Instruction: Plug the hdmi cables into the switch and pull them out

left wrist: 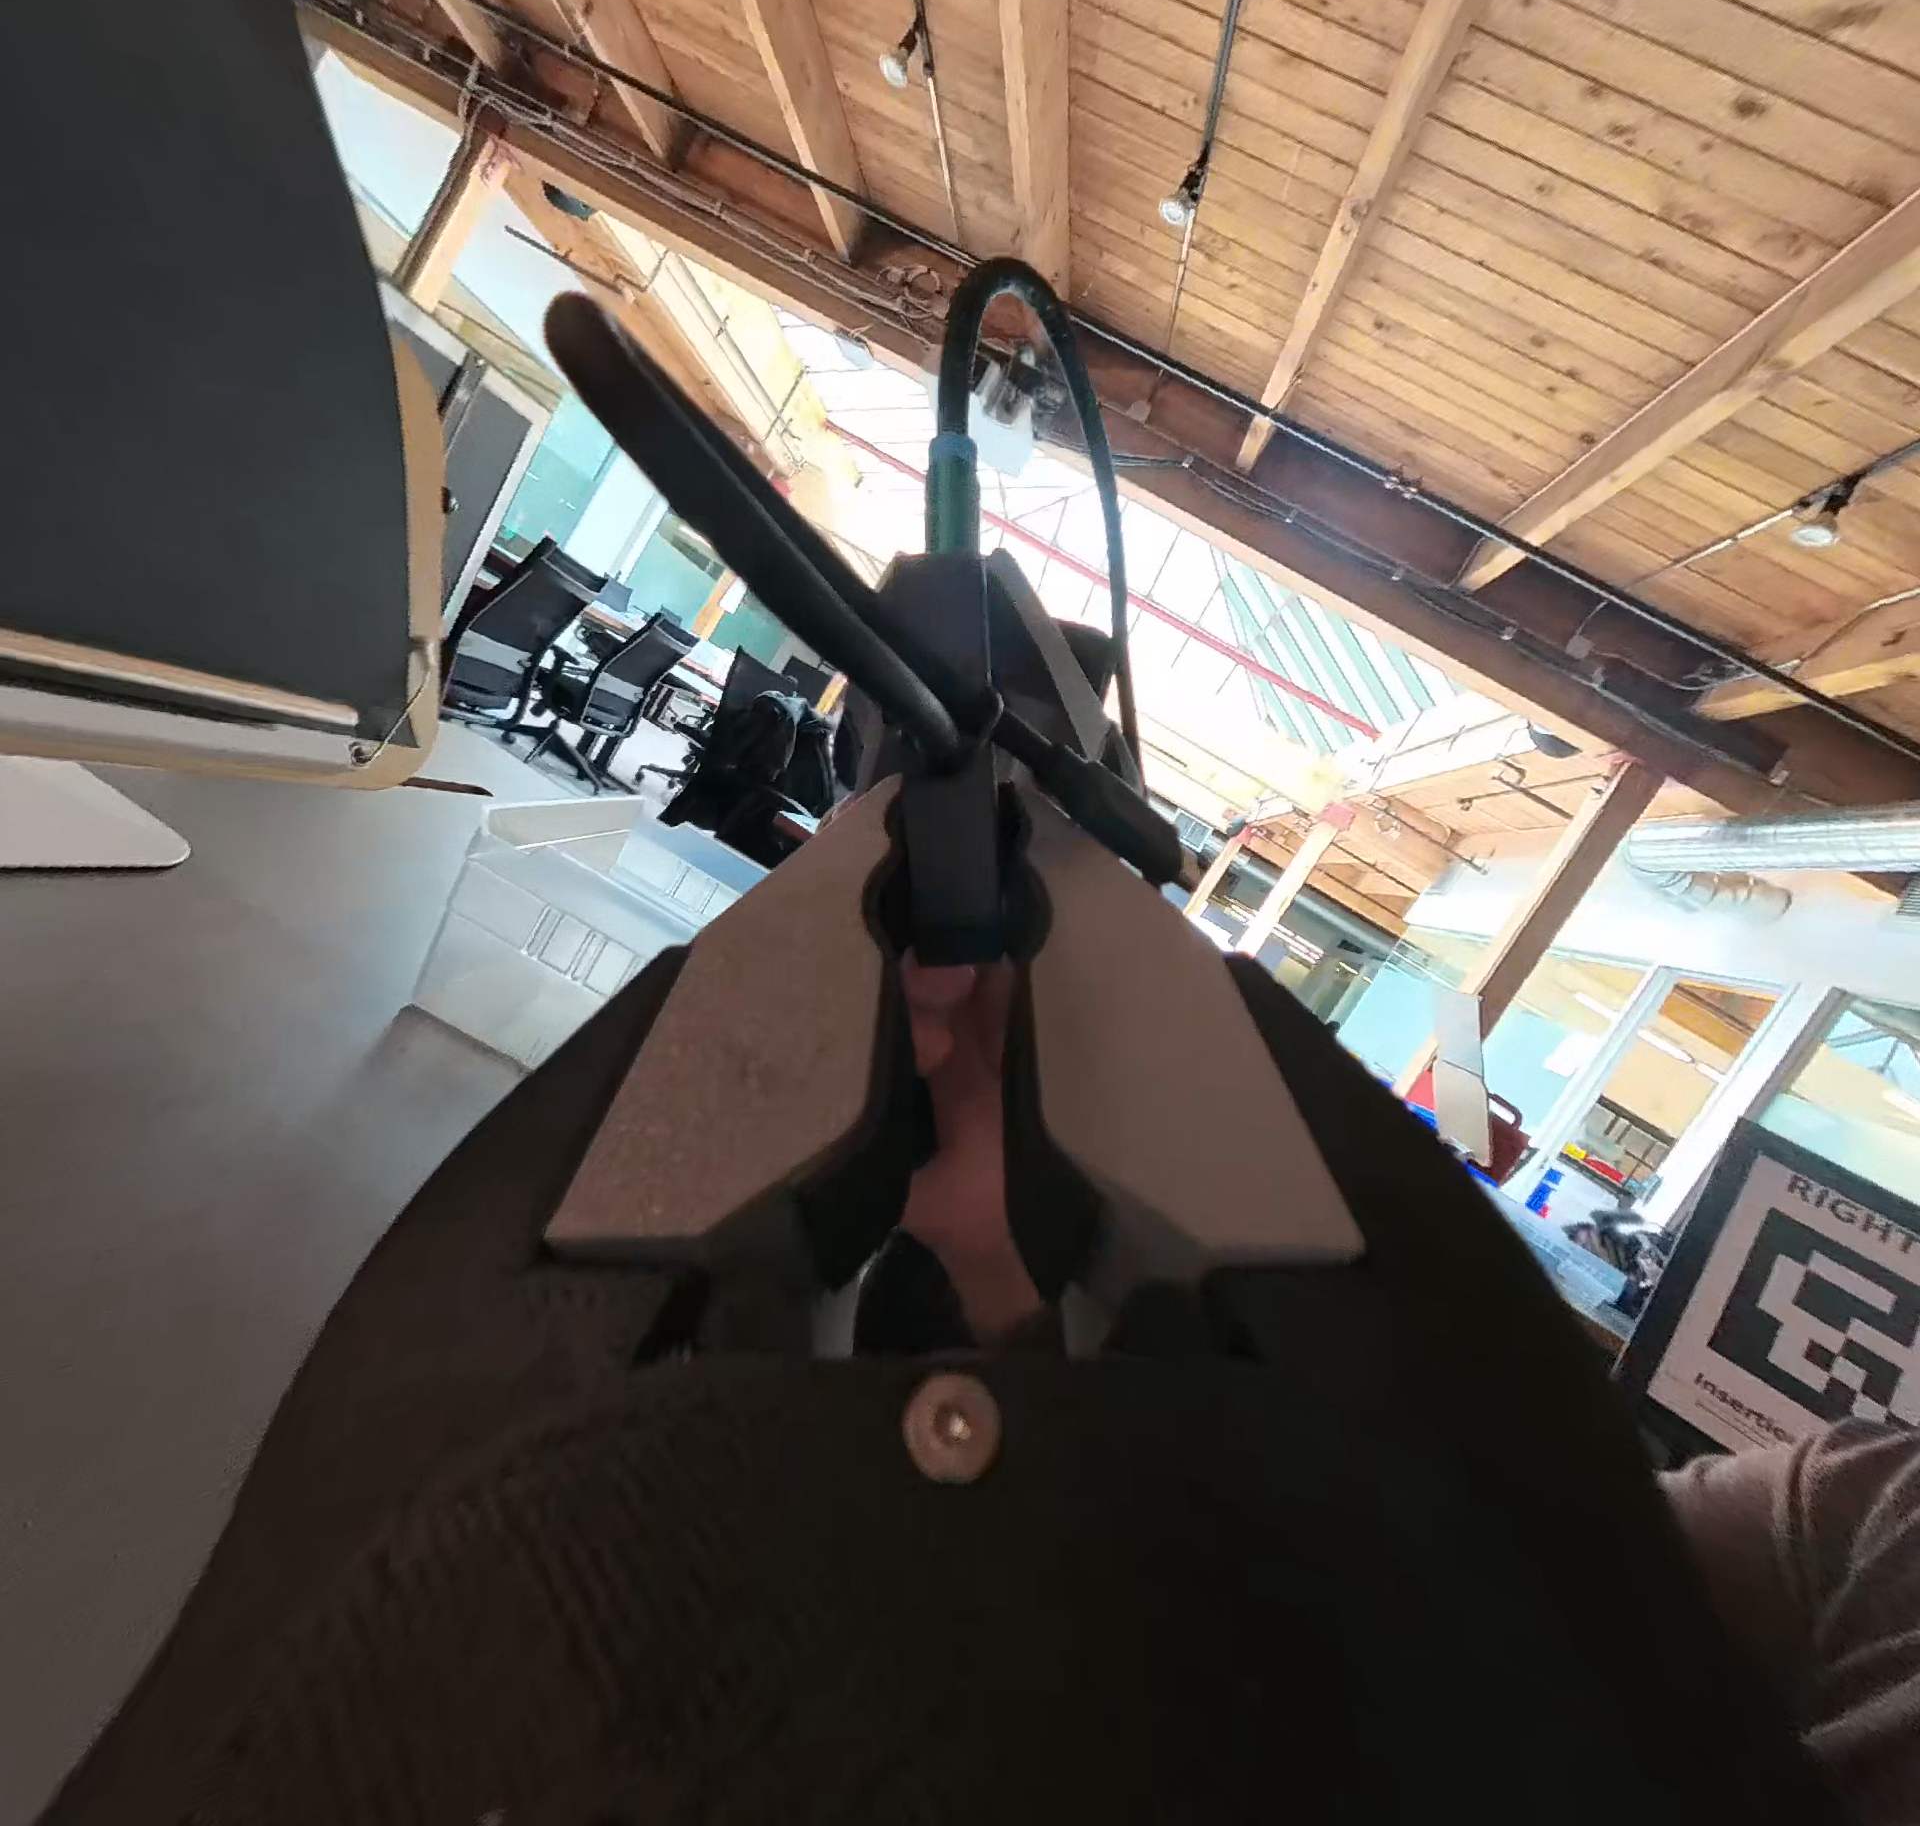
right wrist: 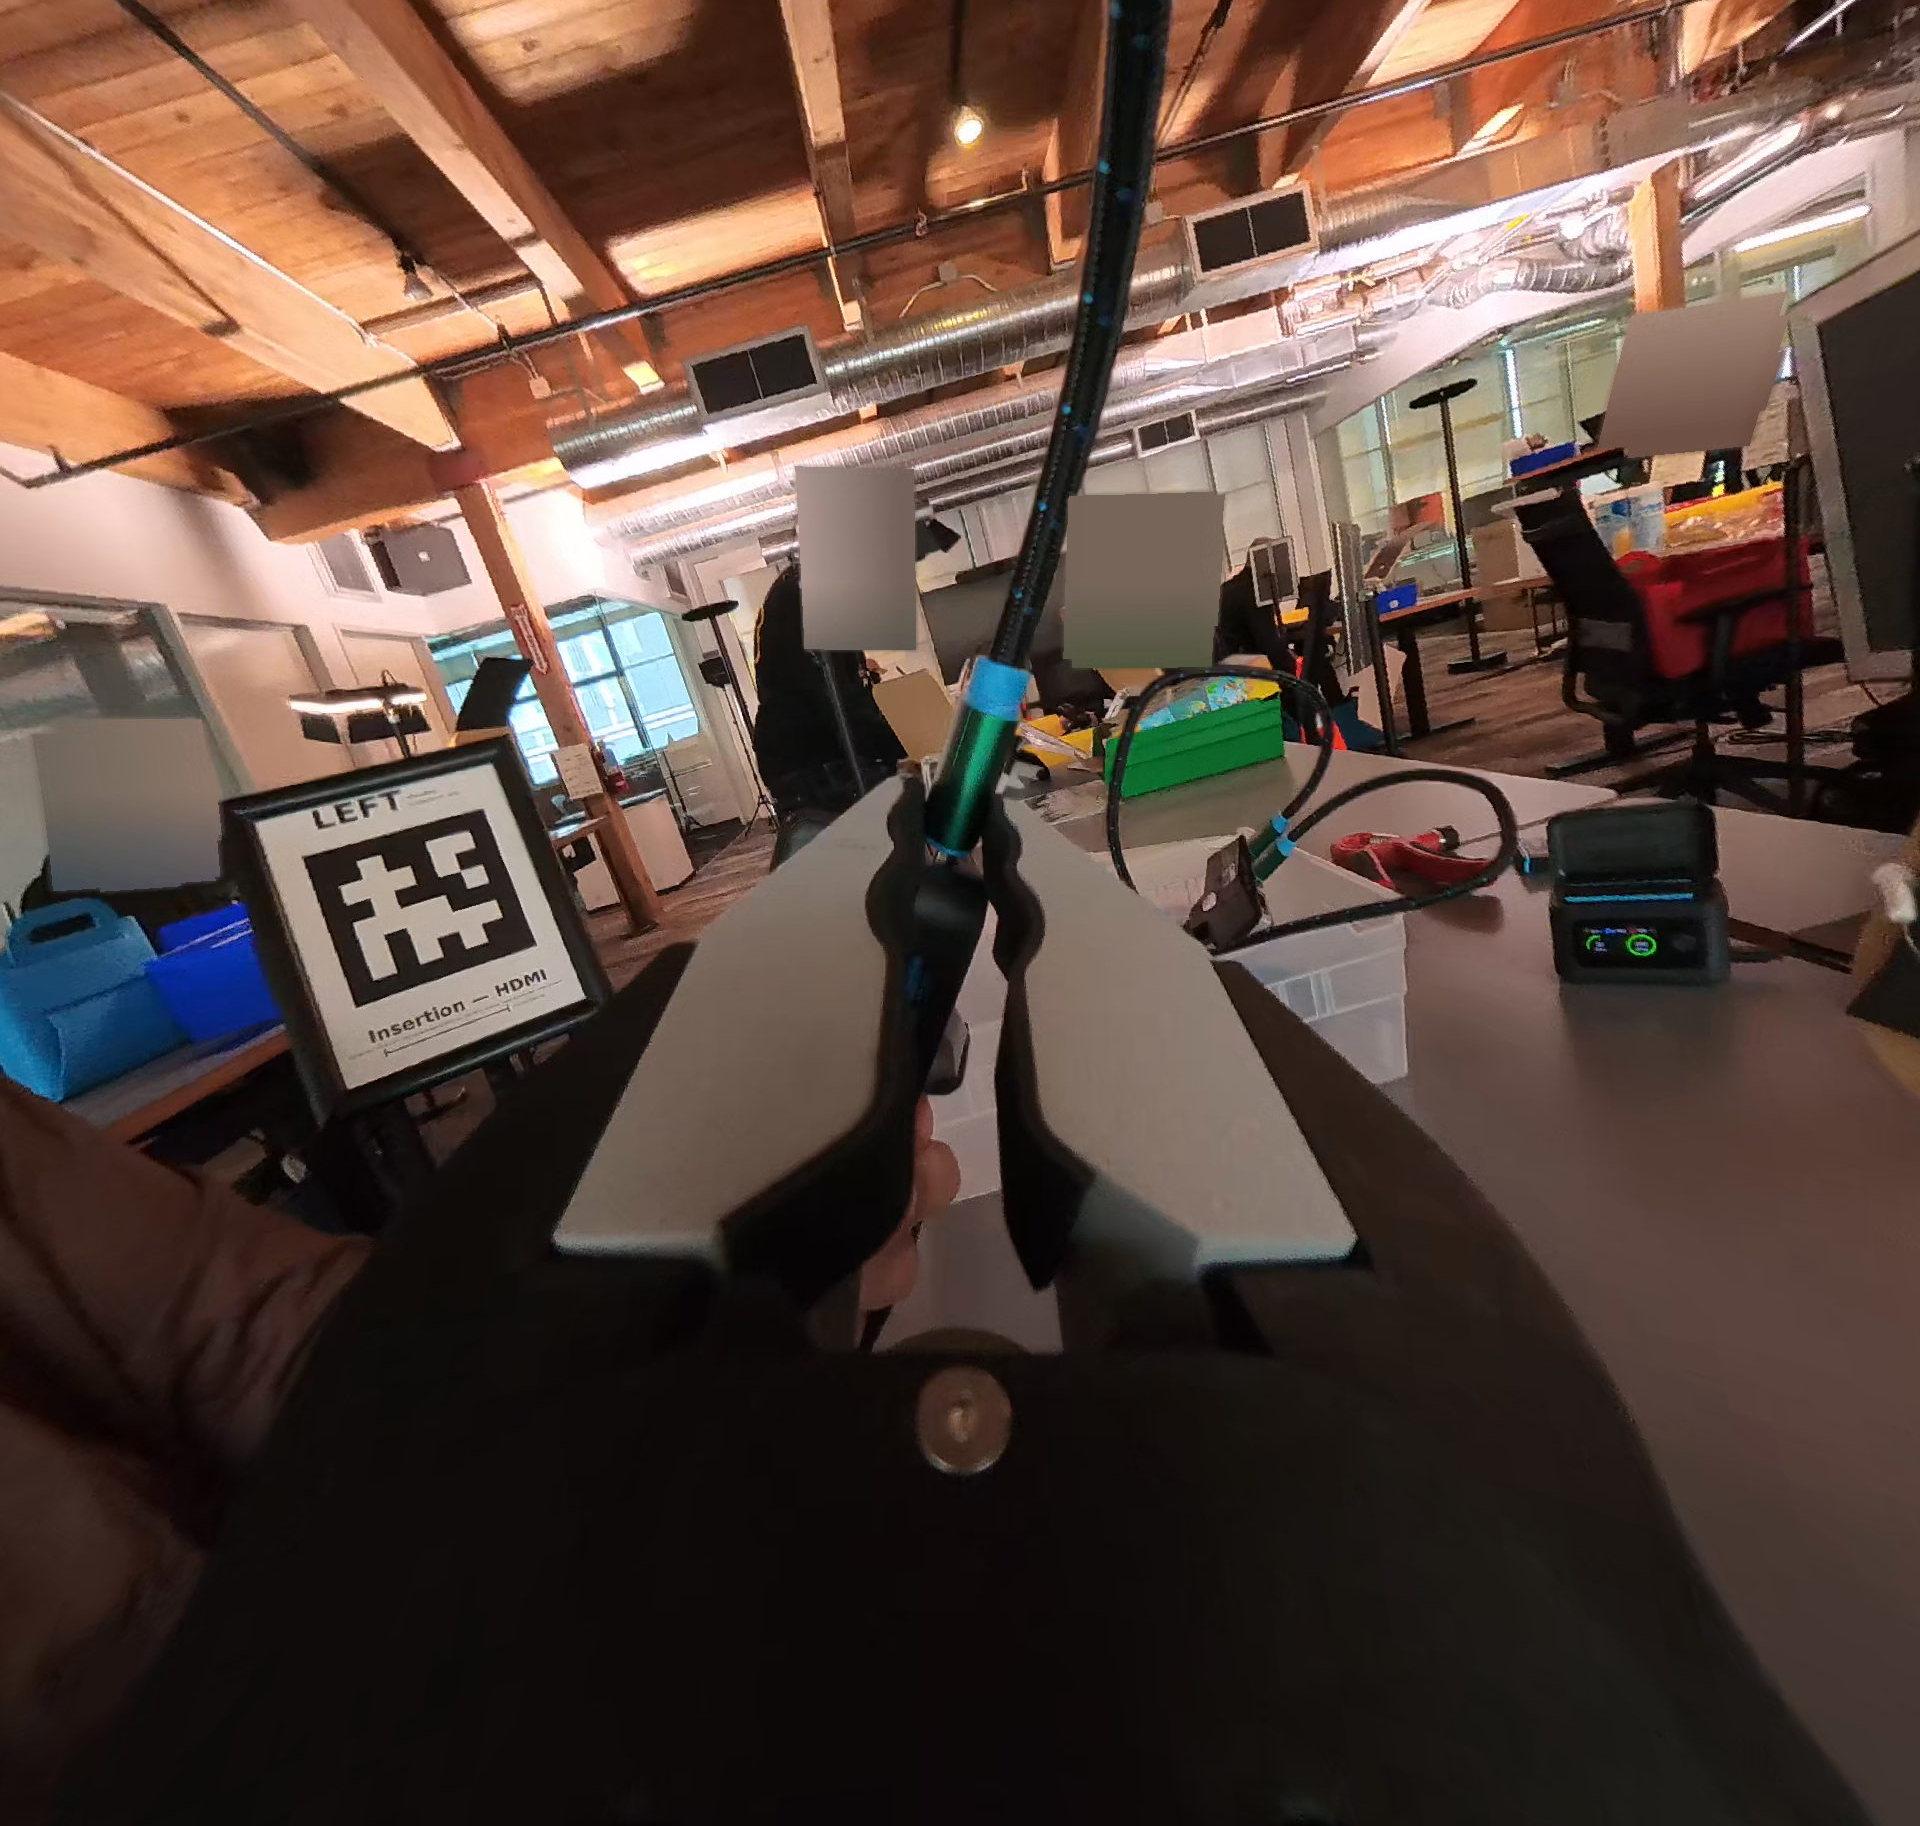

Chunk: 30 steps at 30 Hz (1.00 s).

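Left wrist view: left tongs (left wrist: 951, 872) clamp a black switch body (left wrist: 948, 877), held aloft; right tongs (right wrist: 951, 872) clamp an HDMI cable plug (right wrist: 961, 784). Likely mid-insertion or pull-out; next, ease them straight along the port axis

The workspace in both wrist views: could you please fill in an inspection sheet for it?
Surface: grey table, mostly bare nearby.
Job's things: the left gripper is shut on a black switch; the right gripper is shut on a cable plug with a green sleeve.
Clutter: green box, red tool, small black device with a lit screen, framed marker sign.
Grippers: both shut, pointing upward.
Cables: black braided cable rising from the plug; a second cable looped on the table.
Surroundings: open office, wooden ceiling, chairs, people farther off.
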{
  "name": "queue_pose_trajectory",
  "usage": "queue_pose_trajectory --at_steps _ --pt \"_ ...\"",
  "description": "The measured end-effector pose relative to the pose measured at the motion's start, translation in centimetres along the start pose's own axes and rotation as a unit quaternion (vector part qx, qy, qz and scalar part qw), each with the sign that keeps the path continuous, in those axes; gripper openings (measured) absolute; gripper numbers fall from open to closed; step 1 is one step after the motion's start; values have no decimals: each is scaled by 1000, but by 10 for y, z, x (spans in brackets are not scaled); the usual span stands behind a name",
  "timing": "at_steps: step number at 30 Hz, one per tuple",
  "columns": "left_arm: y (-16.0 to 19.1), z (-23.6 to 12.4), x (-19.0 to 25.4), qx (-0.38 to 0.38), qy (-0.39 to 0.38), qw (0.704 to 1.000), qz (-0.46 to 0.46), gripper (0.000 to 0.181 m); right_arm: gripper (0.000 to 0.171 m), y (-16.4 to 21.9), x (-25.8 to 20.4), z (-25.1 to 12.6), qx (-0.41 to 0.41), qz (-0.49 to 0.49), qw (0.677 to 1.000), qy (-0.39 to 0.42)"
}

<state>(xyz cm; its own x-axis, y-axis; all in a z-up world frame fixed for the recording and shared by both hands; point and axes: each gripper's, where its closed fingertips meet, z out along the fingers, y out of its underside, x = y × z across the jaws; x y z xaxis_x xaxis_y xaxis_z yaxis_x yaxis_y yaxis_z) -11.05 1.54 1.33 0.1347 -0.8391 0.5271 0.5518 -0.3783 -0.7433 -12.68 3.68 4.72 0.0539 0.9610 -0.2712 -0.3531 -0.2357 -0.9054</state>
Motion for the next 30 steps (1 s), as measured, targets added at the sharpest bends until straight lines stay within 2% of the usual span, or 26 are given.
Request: queue_pose_trajectory --at_steps 2,5,9,14,18,23,30 --pt "-2 0 9 -12 12 1000 12 12 7 -5 -13 1 -14 4 999 -33" --pt "7 -6 14 -70 8 996 54 11 8 6 -24 -10 -127 30 990 -54" --pt "15 -10 21 -80 11 994 75 11 8 14 -33 -20 -197 12 980 -41" --pt "16 -12 25 -75 12 995 69 11 5 13 -37 -27 -193 5 981 -35" --pt "16 -12 29 -52 22 998 37 11 5 11 -41 -23 -164 -37 986 -20" --pt "19 -11 28 -49 26 998 10 11 5 12 -39 -24 -123 -7 992 -21" --pt "24 -7 31 -53 30 998 7 12 5 11 -40 -31 -111 -26 993 -13"
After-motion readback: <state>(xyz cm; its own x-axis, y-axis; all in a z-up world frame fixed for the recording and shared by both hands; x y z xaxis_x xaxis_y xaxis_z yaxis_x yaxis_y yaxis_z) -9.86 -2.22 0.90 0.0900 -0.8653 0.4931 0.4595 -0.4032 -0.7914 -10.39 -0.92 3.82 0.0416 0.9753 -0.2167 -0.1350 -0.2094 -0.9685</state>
